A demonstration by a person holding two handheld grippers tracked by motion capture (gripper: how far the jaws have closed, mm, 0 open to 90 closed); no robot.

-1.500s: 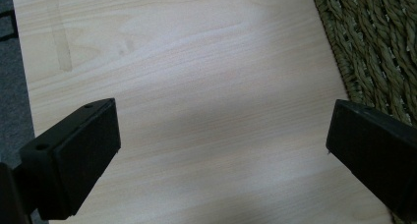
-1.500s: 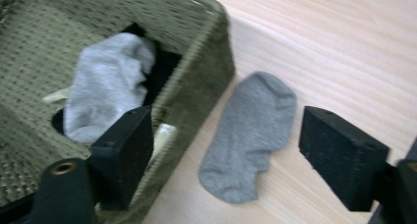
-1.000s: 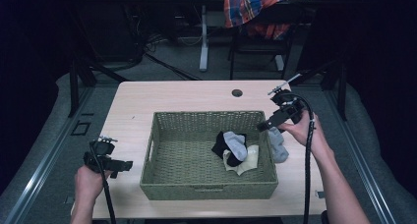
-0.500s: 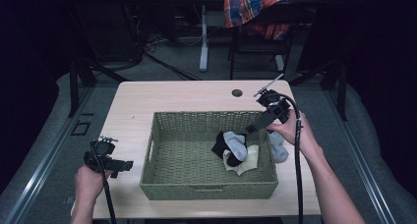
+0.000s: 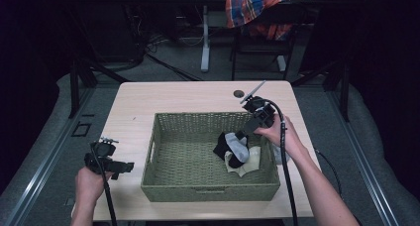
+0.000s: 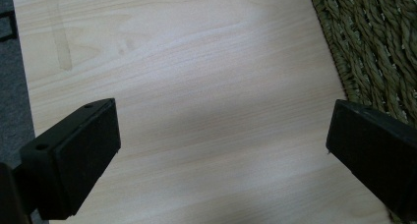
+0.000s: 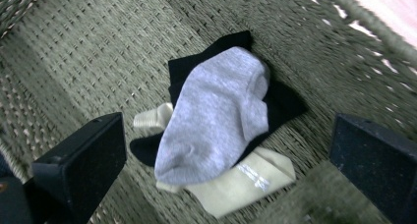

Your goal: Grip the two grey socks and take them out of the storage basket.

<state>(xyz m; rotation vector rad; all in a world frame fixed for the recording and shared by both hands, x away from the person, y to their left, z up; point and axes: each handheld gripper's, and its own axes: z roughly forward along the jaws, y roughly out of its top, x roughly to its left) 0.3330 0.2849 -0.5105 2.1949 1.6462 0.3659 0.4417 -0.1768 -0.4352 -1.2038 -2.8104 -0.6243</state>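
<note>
1. Woven green basket [image 5: 163, 184] sat mid-table on a pale wooden table [image 5: 173, 97].
2. Inside the basket, toward its right half: a small heap of socks. Grey sock [image 7: 216, 111] lay on top, over a black sock [image 7: 285, 103], with a cream sock [image 7: 246, 184] lowest.
3. Right gripper [image 5: 243, 133], held in the right hand [image 5: 280, 134], hung over the basket's right part, slanted down toward the heap. Jaws spread wide, holding nothing.
4. In the right gripper view, heap lay between the two jaws and just beyond them, not touching either.
5. Grey sock's long axis ran diagonally in that view, rounded folded end toward upper right, other end toward lower left. In the high view [image 5: 236, 145], it ran roughly from far-left to near-right.
6. Cream sock stretched from lower right toward the left under the grey one, one end poking out at left.
7. Left gripper [image 5: 126, 166], in the left hand [image 5: 89, 184], hovered above bare tabletop just left of the basket, well apart from the socks. Jaws wide open and empty, pointing toward the basket wall.
</note>
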